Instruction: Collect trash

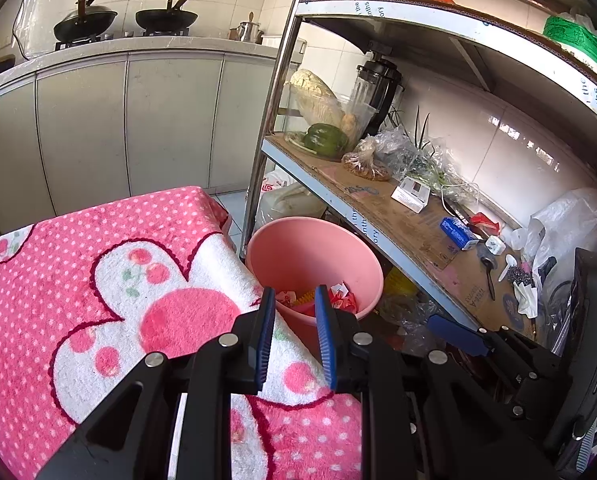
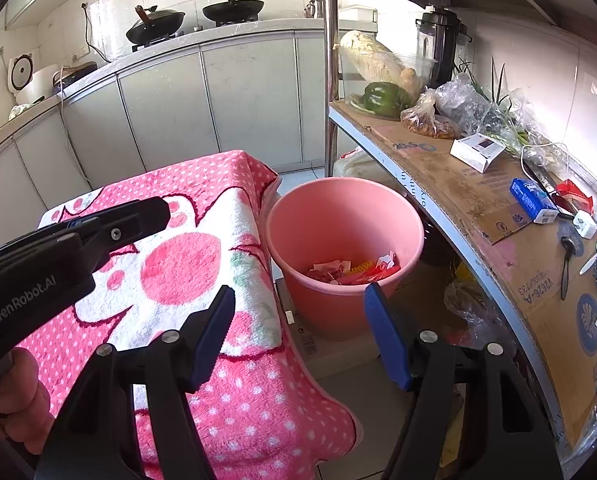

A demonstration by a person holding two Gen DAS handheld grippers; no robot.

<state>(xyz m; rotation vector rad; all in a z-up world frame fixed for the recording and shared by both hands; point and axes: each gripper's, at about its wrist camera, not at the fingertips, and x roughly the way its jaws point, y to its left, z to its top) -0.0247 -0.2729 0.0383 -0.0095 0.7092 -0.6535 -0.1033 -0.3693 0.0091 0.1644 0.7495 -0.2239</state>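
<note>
A pink bucket (image 1: pixel 318 248) (image 2: pixel 344 216) stands on the floor between the towel-covered table and the metal shelf. Red, white and yellow wrappers (image 1: pixel 330 300) (image 2: pixel 354 270) lie at its bottom. My left gripper (image 1: pixel 294 300) is over the table's right edge, jaws a little apart with nothing between them. My right gripper (image 2: pixel 298 308) is wide open and empty, near the bucket's front side. The left gripper's body also shows in the right wrist view (image 2: pixel 98 228), over the towel.
A pink polka-dot towel (image 1: pixel 98 280) (image 2: pixel 186 260) covers the table. The metal shelf (image 2: pixel 478 200) on the right holds vegetables, bags, small boxes and a spoon. Cabinets and a counter with woks (image 1: pixel 86 24) run along the back.
</note>
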